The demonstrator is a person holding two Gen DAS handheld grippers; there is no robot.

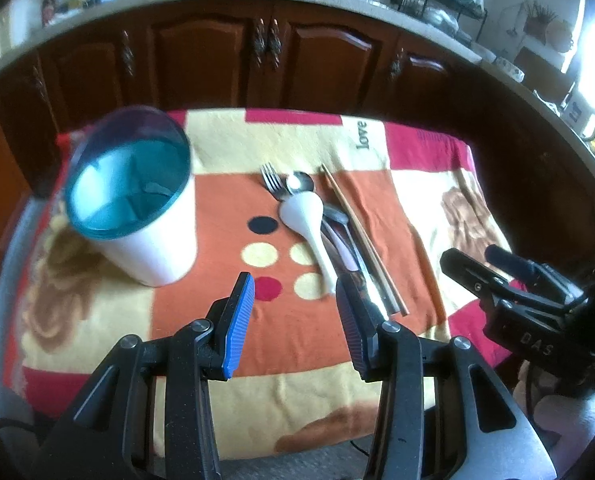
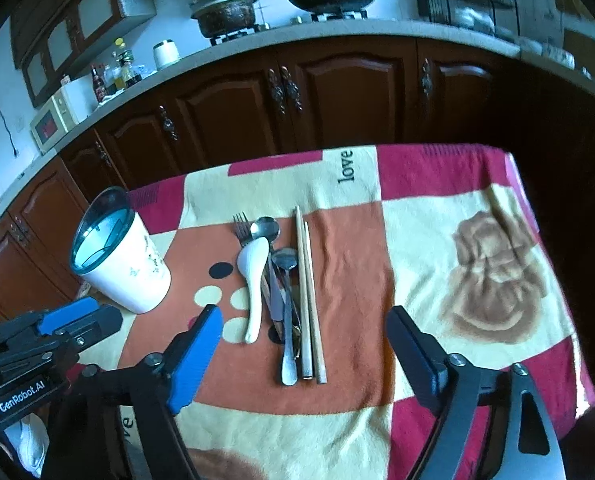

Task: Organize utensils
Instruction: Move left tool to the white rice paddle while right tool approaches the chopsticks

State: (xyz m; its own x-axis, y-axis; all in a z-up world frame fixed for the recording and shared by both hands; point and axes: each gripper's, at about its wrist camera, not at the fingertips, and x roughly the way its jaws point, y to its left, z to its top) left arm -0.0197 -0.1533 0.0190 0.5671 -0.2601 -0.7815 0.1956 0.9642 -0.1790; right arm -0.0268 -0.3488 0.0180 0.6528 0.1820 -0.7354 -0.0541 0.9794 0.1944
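A white utensil holder [image 1: 153, 248] [image 2: 137, 276] with a teal divided rim stands upright at the left of the blanket. Beside it lie a fork [image 1: 271, 180] [image 2: 241, 226], a steel spoon [image 1: 299, 183] [image 2: 265, 229], a white ceramic spoon [image 1: 303, 212] [image 2: 253, 264], a smaller steel spoon [image 2: 284, 260] and a pair of chopsticks [image 1: 357, 228] [image 2: 307, 280], all side by side. My left gripper [image 1: 293, 284] hangs open above the handle ends, nothing between its fingers. My right gripper [image 2: 303, 314] is open over the same handles, also empty.
A patterned blanket [image 2: 417, 240] covers the table, and its right half is bare. Dark wooden cabinets [image 2: 349, 96] and a counter with a stove and pots stand behind the table. Each gripper shows in the other's view, at either side of the utensils.
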